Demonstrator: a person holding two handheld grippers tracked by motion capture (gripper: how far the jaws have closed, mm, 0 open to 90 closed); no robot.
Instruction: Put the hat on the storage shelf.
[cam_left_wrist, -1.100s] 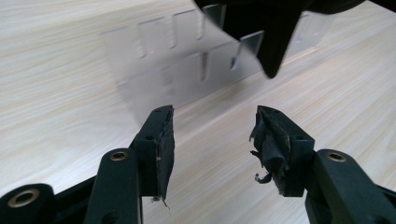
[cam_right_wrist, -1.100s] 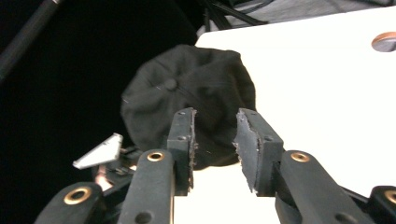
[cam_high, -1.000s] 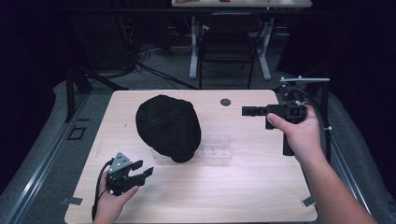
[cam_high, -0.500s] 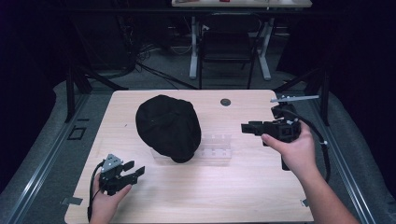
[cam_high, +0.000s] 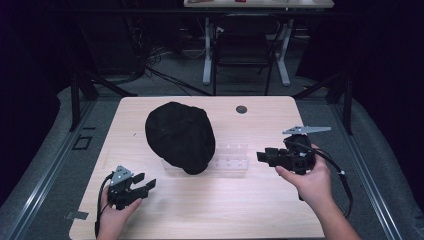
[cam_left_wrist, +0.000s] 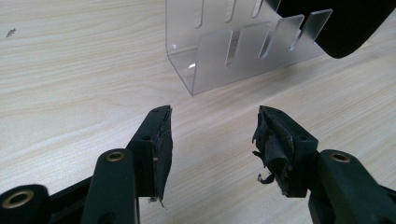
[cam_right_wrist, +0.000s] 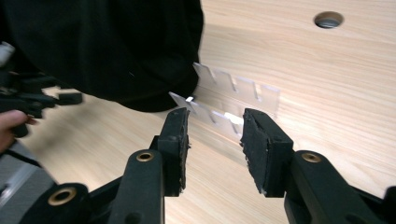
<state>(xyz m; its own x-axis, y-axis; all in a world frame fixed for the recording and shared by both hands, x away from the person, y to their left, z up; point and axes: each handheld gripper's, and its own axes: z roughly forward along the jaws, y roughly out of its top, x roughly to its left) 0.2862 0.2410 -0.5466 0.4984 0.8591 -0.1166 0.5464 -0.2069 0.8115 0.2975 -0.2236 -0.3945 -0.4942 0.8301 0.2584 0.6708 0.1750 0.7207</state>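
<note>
My left tool (cam_high: 146, 185) is near me, wide and holding nothing. My right tool (cam_high: 261, 156), released too, has just been opening. Past them the clear rack (cam_high: 231, 159) lies sideways across the counter (cam_high: 280, 120), under the black cap (cam_high: 180, 136).

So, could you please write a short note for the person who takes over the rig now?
Left tongs: open, nothing between them, low over the near left of the table.
Right tongs: jaws have just been opening, nothing between them, pointing at the clear slotted rack.
Black cap: lies over the rack's left end, mid-table.
Done: nothing gripped yet.
Left: probably bring the tongs to the cap and rack; which comes first I cannot tell.
</note>
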